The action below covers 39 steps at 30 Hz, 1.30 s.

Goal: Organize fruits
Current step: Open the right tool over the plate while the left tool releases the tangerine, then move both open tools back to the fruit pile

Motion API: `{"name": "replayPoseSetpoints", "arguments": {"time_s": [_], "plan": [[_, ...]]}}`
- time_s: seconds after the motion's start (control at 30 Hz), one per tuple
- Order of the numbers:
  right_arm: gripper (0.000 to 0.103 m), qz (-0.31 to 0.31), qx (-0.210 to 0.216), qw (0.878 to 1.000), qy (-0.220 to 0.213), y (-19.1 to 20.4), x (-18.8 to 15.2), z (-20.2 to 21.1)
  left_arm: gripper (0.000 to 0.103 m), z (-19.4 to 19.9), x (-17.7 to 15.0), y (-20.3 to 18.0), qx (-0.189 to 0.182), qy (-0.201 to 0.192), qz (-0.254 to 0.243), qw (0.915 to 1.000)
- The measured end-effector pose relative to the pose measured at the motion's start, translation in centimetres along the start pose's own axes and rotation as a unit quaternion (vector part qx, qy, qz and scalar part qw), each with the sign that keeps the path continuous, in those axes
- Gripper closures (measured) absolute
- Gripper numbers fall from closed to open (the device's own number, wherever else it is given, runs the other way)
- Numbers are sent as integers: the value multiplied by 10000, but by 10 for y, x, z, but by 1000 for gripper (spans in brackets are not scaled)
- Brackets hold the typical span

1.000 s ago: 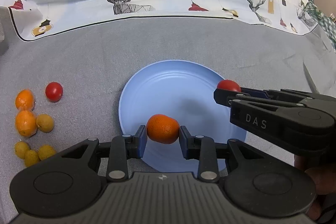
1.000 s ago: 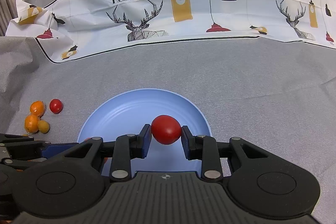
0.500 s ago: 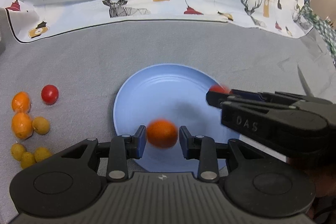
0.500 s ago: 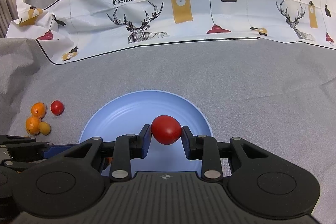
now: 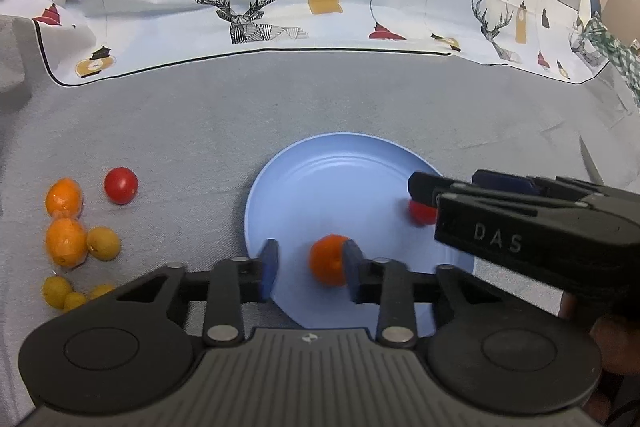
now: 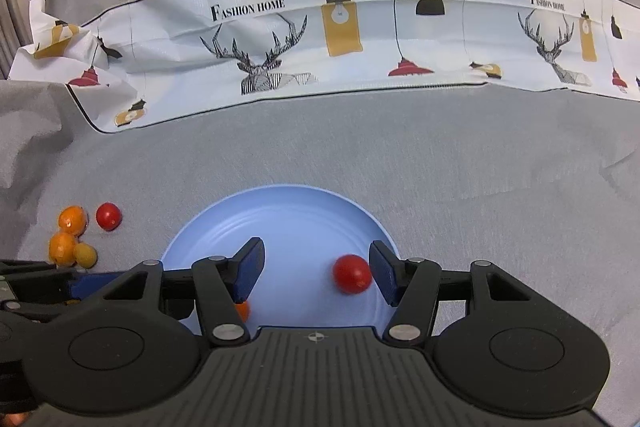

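A light blue plate [image 5: 340,183] [image 6: 280,219] lies on the grey cloth. A small orange [image 5: 328,259] rests on it between the fingers of my left gripper [image 5: 310,267]. It is close to the right finger and clear of the left pad, and the jaws are closing. A red cherry tomato [image 6: 352,274] [image 5: 420,213] lies on the plate inside my right gripper [image 6: 318,269], near its right finger, and those jaws are opening. My right gripper [image 5: 448,187] reaches over the plate's right side. The orange [image 6: 242,311] shows partly behind a right finger.
Loose fruit lies left of the plate: a red tomato [image 5: 121,185], two oranges [image 5: 64,197] [image 5: 66,241] and several small yellow fruits [image 5: 103,243]. A patterned white cloth [image 5: 320,7] runs along the back. A person's hand [image 5: 612,343] shows at the lower right.
The orange has dropped out of my left jaws onto the plate. The right jaws have spread wide and the tomato has fallen from them onto the plate.
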State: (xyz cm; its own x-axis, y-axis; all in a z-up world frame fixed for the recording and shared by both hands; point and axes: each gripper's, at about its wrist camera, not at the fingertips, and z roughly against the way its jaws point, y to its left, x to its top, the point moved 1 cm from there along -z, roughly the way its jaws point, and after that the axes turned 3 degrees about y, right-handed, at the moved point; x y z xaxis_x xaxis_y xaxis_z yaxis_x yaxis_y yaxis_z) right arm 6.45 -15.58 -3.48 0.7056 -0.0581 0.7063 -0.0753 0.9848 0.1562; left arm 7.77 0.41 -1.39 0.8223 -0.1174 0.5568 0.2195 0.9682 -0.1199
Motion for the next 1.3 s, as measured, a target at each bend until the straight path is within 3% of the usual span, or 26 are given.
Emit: {"name": "replayPoseSetpoints", "arguments": {"time_s": [0.2, 0.4, 0.73, 1.0, 1.17, 1.3], "plan": [[46, -23, -31, 9999, -163, 6, 3, 5, 82, 11, 0, 17, 63, -164, 90, 9998], [69, 21, 167, 9995, -278, 22, 3, 9, 82, 25, 1, 49, 147, -320, 478, 9982], [72, 544, 948, 9932, -413, 75, -1, 20, 82, 43, 2, 99, 280, -476, 964, 9938], [79, 926, 1566, 9823, -442, 113, -12, 26, 82, 56, 0, 159, 394, -567, 1776, 9817], [79, 1223, 2146, 9690, 54, 143, -28, 15, 82, 56, -3, 178, 442, -483, 2004, 9775], [78, 1639, 2357, 9568, 448, 170, -49, 3, 82, 54, -5, 178, 451, -398, 1976, 9784]]}}
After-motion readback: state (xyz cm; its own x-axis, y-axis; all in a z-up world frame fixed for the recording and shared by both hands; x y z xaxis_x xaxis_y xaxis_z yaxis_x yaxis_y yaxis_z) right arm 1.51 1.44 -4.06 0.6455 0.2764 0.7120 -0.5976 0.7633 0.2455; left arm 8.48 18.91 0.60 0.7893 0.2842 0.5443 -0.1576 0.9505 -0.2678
